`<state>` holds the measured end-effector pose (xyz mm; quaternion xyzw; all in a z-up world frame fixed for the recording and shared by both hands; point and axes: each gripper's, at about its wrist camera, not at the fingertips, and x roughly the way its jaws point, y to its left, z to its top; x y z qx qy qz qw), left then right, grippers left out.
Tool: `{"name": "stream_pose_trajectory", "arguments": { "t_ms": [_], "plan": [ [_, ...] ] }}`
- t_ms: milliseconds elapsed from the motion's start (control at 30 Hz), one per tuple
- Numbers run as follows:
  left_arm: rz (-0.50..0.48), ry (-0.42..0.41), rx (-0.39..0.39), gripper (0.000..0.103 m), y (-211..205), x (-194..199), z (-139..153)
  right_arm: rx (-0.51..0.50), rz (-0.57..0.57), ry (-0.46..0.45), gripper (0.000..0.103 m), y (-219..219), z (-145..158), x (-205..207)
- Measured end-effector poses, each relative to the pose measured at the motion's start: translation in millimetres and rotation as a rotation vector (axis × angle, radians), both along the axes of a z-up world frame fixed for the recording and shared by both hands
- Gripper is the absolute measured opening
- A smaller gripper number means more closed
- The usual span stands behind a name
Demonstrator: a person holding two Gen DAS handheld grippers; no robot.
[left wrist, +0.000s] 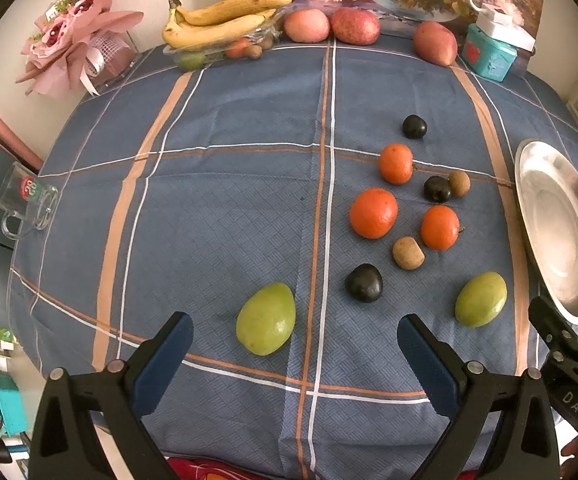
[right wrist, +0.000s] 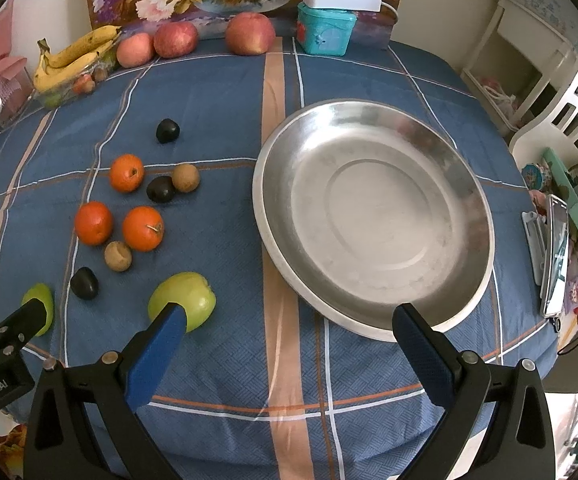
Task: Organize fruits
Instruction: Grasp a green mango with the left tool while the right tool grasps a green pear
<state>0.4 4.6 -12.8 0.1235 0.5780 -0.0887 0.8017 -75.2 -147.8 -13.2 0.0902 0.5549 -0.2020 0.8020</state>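
Loose fruit lies on the blue checked tablecloth (left wrist: pixel 229 208): three oranges (left wrist: pixel 373 213), three dark plums (left wrist: pixel 363 283), two small brown fruits (left wrist: pixel 408 253) and two green mangoes (left wrist: pixel 266 319) (right wrist: pixel 183 301). A bare steel plate (right wrist: pixel 373 216) sits to their right. My left gripper (left wrist: pixel 295 344) is open, low over the near edge, with the left green mango between and just beyond its fingertips. My right gripper (right wrist: pixel 289 334) is open too, its left fingertip (right wrist: pixel 169 320) in front of the right green mango, its right fingertip at the plate's near rim.
Along the back stand a glass dish with bananas (left wrist: pixel 221 20), three red apples (left wrist: pixel 355 26), a teal tin (left wrist: pixel 487 58) and a flower painting. A pink bouquet (left wrist: pixel 73 40) and a glass mug (left wrist: pixel 25 200) are at the left. Shelves and clutter lie beyond the table's right edge (right wrist: pixel 561 216).
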Motion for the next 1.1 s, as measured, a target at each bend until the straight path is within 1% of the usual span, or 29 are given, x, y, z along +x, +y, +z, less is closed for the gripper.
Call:
{"name": "stream_pose_trajectory", "arguments": {
  "t_ms": [100, 133, 200, 267, 333, 400, 467, 500, 600, 667, 733, 867, 967, 1000, 1033, 1067, 1100],
  "plan": [
    [0.008, 0.014, -0.004, 0.103, 1, 3, -2, -0.008, 0.005, 0.007, 0.102, 2, -1, 1],
    [0.018, 0.027, -0.018, 0.103, 3, 6, -3, -0.014, 0.011, 0.010, 0.102, 4, -1, 2],
    [0.064, 0.045, -0.046, 0.103, 14, 14, -5, -0.017, 0.034, 0.020, 0.102, 9, -4, 6],
    [0.094, 0.038, -0.055, 0.103, 23, 21, -4, -0.018, 0.058, 0.025, 0.102, 15, -5, 11],
    [0.119, 0.023, -0.053, 0.103, 33, 28, -4, 0.001, 0.081, 0.022, 0.102, 22, -7, 16],
    [0.123, 0.026, -0.044, 0.103, 38, 32, -6, 0.038, 0.100, 0.019, 0.102, 27, -9, 21],
    [0.117, 0.069, -0.059, 0.103, 43, 37, -15, 0.064, 0.122, 0.031, 0.102, 34, -14, 27],
    [0.112, 0.115, -0.080, 0.103, 44, 40, -23, 0.068, 0.131, 0.041, 0.102, 37, -16, 30],
    [0.119, 0.204, -0.114, 0.103, 48, 43, -39, 0.077, 0.145, 0.094, 0.102, 44, -30, 40],
    [0.134, 0.243, -0.096, 0.103, 50, 46, -51, 0.076, 0.155, 0.130, 0.102, 47, -39, 45],
    [0.132, 0.258, -0.093, 0.103, 50, 47, -56, 0.077, 0.169, 0.162, 0.102, 51, -49, 51],
    [0.106, 0.266, -0.040, 0.103, 43, 50, -67, 0.125, 0.163, 0.212, 0.102, 51, -68, 59],
    [0.100, 0.277, -0.019, 0.102, 40, 49, -71, 0.120, 0.166, 0.222, 0.102, 52, -74, 62],
    [0.103, 0.274, -0.017, 0.097, 40, 49, -71, 0.122, 0.169, 0.213, 0.102, 52, -73, 63],
    [0.105, 0.272, -0.019, 0.084, 39, 50, -71, 0.127, 0.172, 0.196, 0.102, 52, -71, 64],
    [0.106, 0.274, -0.026, 0.078, 38, 51, -71, 0.131, 0.176, 0.180, 0.102, 49, -68, 67],
    [0.107, 0.280, -0.034, 0.068, 39, 52, -71, 0.132, 0.182, 0.166, 0.102, 50, -66, 68]
  ]
}}
